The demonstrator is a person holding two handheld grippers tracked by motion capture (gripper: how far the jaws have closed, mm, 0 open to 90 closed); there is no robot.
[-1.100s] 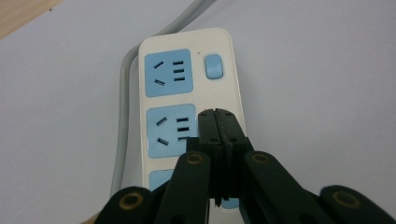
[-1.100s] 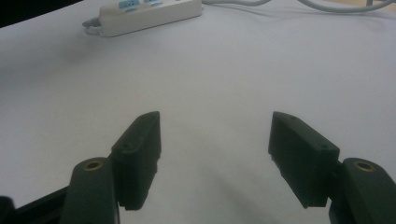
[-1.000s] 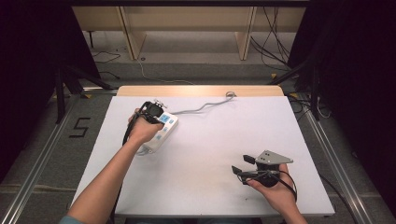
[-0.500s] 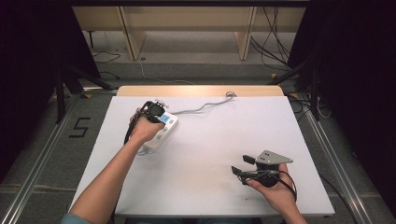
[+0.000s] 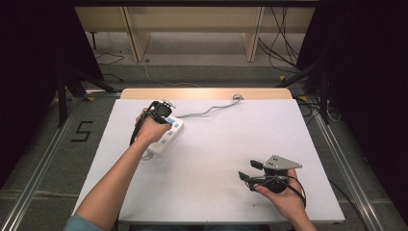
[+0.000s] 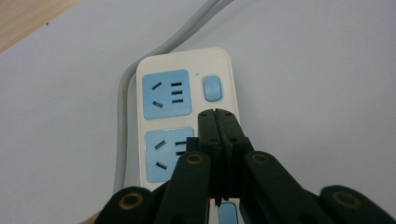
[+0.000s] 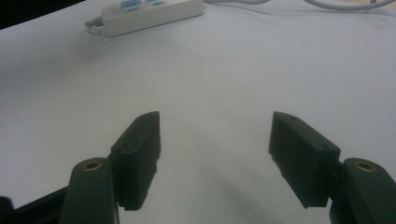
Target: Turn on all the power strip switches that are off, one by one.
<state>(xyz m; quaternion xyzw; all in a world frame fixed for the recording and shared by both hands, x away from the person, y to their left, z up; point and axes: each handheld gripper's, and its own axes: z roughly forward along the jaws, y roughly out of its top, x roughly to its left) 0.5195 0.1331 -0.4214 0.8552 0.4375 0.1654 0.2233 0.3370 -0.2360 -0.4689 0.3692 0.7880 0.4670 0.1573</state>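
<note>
My left gripper (image 6: pixel 216 114), jaws pressed together, hovers over the power strip (image 6: pixel 187 116) at the table's (image 5: pixel 216 144) far left, just short of its blue switch (image 6: pixel 212 88), which I judge unpressed, while my right gripper (image 7: pixel 215 154) waits spread wide, near me.

White power strip (image 6: pixel 187 112), blue sockets (image 6: pixel 166 94).

A white table (image 5: pixel 288 144) with a wooden far edge stood on grey floor (image 5: pixel 43 159). Beyond its far edge stood pale wooden shelving (image 5: pixel 192 29); darkness flanked both sides.
</note>
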